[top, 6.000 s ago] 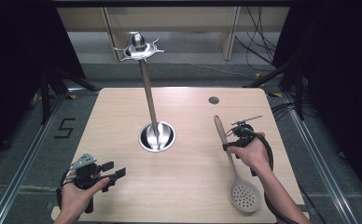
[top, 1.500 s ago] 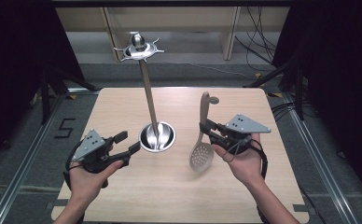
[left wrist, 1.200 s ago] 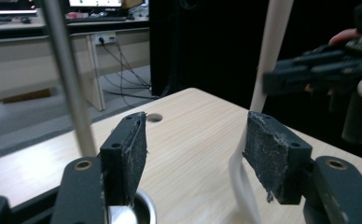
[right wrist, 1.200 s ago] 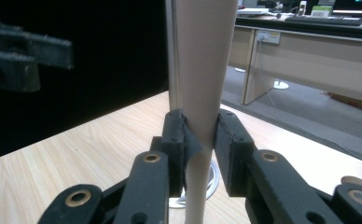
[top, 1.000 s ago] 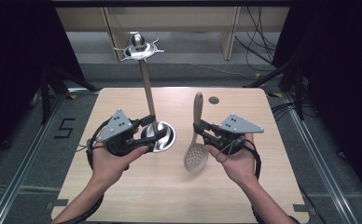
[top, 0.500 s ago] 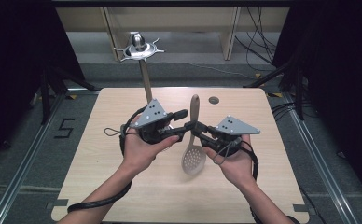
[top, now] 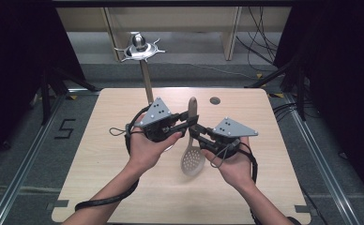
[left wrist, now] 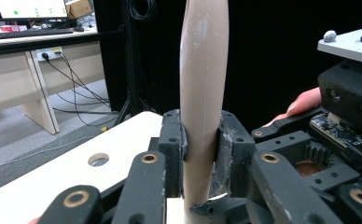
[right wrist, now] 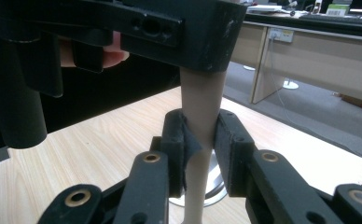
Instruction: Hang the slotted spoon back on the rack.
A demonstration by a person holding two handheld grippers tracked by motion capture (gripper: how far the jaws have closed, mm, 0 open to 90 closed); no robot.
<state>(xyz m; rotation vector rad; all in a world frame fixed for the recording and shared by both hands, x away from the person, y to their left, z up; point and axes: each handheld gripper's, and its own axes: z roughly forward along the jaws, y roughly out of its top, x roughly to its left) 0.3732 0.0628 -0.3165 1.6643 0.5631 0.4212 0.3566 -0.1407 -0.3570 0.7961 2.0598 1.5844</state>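
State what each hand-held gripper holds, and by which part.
Both grip the slotted spoon by its handle: left hand-held gripper higher up, right hand-held gripper just below.

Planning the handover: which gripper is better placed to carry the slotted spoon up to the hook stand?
Probably left. The left gripper clamps the slotted spoon higher on its handle, nearer the hook stand; the right gripper grips below.

Both forearms are bare. Left gripper [top: 185,123] and right gripper [top: 195,133]: black bodies, brass-coloured pivot pins, grey three-cornered top plates. A black cable trails from each.

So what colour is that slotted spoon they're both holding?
The slotted spoon is pale beige, clearest in the high view.
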